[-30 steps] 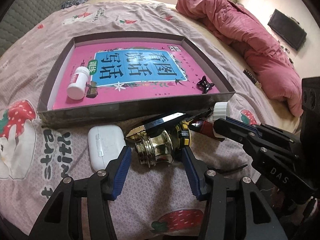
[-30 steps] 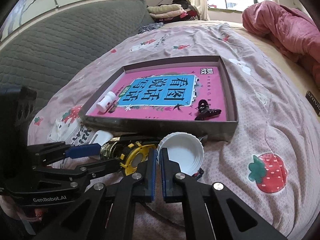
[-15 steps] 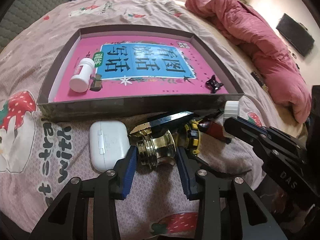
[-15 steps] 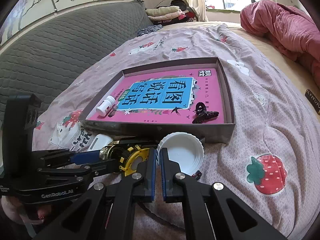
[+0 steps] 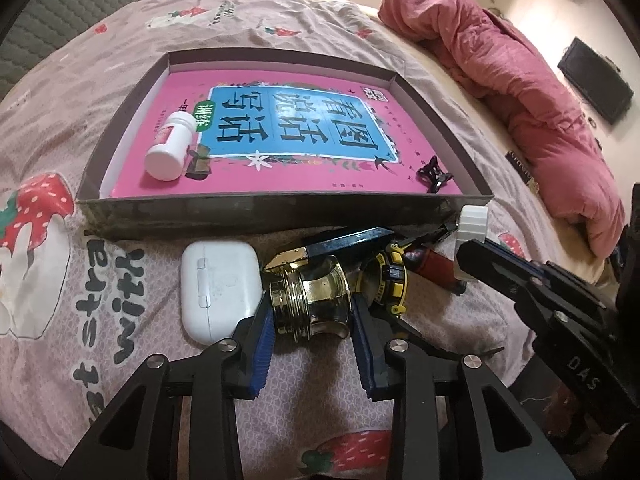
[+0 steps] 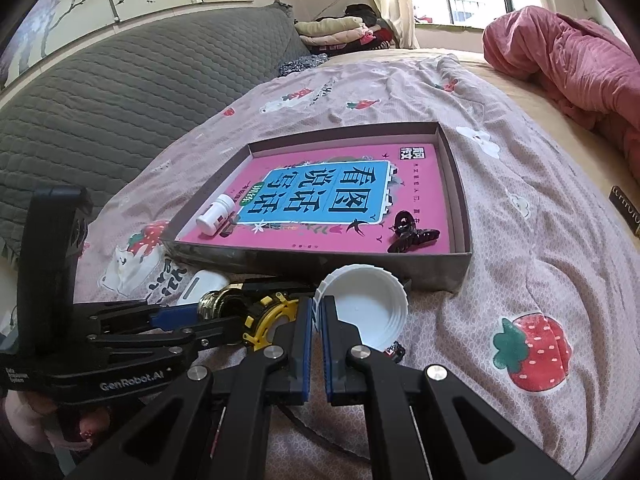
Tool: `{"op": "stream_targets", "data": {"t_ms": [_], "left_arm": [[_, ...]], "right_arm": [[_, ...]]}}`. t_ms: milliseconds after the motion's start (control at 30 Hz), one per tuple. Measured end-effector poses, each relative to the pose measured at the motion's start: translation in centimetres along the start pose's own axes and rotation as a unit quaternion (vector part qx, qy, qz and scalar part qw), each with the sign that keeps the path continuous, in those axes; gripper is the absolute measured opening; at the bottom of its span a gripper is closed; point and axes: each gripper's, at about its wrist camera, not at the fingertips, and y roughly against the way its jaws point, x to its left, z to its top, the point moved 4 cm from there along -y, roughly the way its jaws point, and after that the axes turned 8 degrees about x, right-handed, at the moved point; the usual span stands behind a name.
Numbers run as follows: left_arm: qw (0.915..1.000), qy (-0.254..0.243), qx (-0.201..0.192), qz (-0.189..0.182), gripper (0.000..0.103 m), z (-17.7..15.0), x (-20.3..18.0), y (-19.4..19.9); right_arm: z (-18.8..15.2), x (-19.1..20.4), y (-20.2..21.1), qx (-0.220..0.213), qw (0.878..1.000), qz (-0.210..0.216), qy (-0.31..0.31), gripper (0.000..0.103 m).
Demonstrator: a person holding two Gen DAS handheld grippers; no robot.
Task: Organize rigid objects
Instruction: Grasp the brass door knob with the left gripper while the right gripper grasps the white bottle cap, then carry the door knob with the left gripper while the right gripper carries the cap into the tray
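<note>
A brass threaded fitting [image 5: 310,304] lies on the bedspread in front of a shallow grey box [image 5: 260,212]. My left gripper [image 5: 311,303] is closing around it, and both blue pads [image 5: 262,332] touch its sides. A white earbud case [image 5: 218,284] lies to its left. To its right is a yellow-and-black tape measure [image 5: 390,284], and a dark bar with a gold end [image 5: 344,240] lies behind it. My right gripper [image 6: 316,308] is shut on the rim of a white lid [image 6: 368,312], held just above the bed beside the box's near right corner.
The box holds a pink book [image 5: 280,120], a white pill bottle [image 5: 170,146] and a black hair clip [image 5: 434,174]. A red-handled tool [image 5: 432,264] lies under the lid. A pink quilt [image 5: 520,80] is heaped at the right, and a grey headboard [image 6: 120,92] stands at the left.
My left gripper's jaws have narrowed from well apart until the pads meet the brass fitting. The right gripper and the white lid have stayed put.
</note>
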Motion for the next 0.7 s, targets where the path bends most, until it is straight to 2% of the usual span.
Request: {"op": "stream_targets", "data": {"t_ms": [400, 700], "left_arm": [[0.9992, 0.006, -0.038, -0.010, 0.036, 0.4, 0.5, 2.9], [0.9979, -0.004, -0.065, 0.002, 0.036, 1.6, 0.0, 4.0]], "right_arm": [[0.3, 0.6, 0.9, -0.020, 1.000, 0.006, 0.007, 0.005], [1.0, 0.5, 2.1, -0.049, 0.999, 0.006, 0.008, 0.005]]}}
